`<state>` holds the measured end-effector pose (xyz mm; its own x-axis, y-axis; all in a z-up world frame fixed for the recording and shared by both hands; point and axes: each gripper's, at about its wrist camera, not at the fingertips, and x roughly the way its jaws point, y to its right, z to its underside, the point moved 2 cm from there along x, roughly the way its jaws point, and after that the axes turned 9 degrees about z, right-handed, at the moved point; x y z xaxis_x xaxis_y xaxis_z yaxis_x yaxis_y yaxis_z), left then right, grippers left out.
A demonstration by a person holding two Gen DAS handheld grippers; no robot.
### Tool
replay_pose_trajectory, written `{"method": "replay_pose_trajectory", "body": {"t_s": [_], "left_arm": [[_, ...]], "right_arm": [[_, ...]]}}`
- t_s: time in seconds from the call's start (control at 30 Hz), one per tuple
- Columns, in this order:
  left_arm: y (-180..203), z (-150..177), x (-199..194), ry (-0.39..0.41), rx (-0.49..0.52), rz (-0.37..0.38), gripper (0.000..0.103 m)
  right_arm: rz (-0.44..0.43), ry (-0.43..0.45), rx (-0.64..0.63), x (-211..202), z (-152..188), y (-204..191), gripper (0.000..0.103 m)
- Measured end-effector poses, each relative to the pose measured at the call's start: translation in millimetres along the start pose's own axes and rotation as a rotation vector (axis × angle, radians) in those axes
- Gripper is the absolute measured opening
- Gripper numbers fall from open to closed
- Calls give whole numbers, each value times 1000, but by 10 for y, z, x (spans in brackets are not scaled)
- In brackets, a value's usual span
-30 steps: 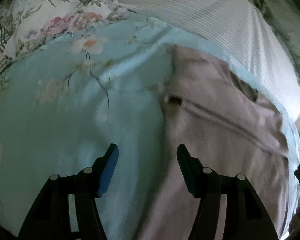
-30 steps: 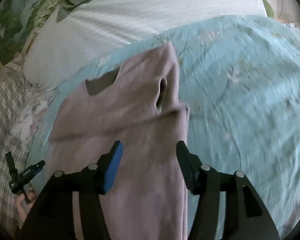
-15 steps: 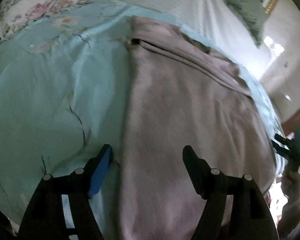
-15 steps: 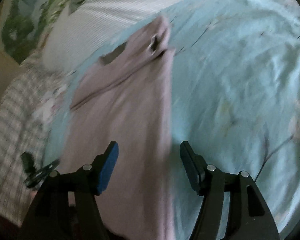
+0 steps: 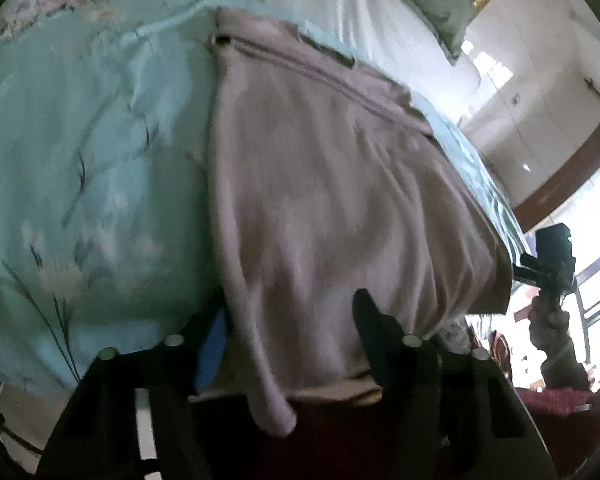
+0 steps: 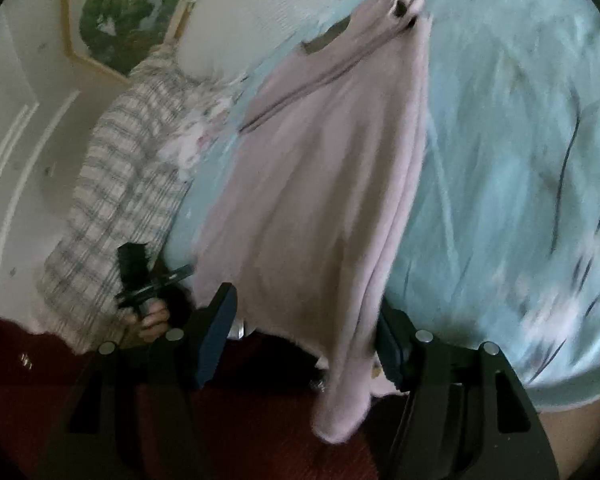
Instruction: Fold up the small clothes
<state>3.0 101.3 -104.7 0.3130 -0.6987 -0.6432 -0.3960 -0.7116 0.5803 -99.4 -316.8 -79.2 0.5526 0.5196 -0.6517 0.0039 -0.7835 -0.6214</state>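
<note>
Flat, mauve garment (image 5: pixel 332 184), hem overhanging.

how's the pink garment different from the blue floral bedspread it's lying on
The pink garment is plain mauve; the bedspread is pale blue with printed flowers. The garment covers only a strip of the bed, its near end hanging over the edge; the bedspread spans the whole bed. Both are soft, wrinkled fabric.

- Pink garment (image 5: pixel 320 200): soft, matt knit cloth, faintly fuzzy.
- Bedspread (image 5: pixel 80 152) beside the garment: smooth cloth with a slight sheen.
- Pillow (image 6: pixel 268 12) beyond the garment: ribbed white cloth.
- Left tongs (image 5: pixel 288 328): matt black plastic, blue pad.
</note>
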Motion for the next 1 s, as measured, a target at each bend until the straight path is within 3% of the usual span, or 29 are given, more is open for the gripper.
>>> {"method": "replay_pose_trajectory", "body": {"t_s": [0.1,0.2,0.23,0.3,0.37,0.47,0.77,1.0], "left_arm": [[-68,99,82,-53,-17,-3,35],[-69,85,90,-59,-9,10,32],[-71,81,98,-65,-5,12,29],[-44,82,110,-82,14,16,12],[-13,92,127,-87,34,2,8],[33,79,98,-62,37,-15,4],[286,-319,-506,175,25,79,4],[480,-1099,-621,350,70,89,4]], "right_arm": [[15,-43,-30,123,135,-26,66],[17,-44,-36,189,151,-42,63],[22,-43,-48,190,157,-60,57],[51,-51,-82,199,166,-95,42],[78,-61,-95,208,180,-92,27],[65,-43,-73,160,146,-67,14],[-158,184,-66,-224,-379,-351,12],[-164,344,-33,-329,-1113,-340,12]]}}
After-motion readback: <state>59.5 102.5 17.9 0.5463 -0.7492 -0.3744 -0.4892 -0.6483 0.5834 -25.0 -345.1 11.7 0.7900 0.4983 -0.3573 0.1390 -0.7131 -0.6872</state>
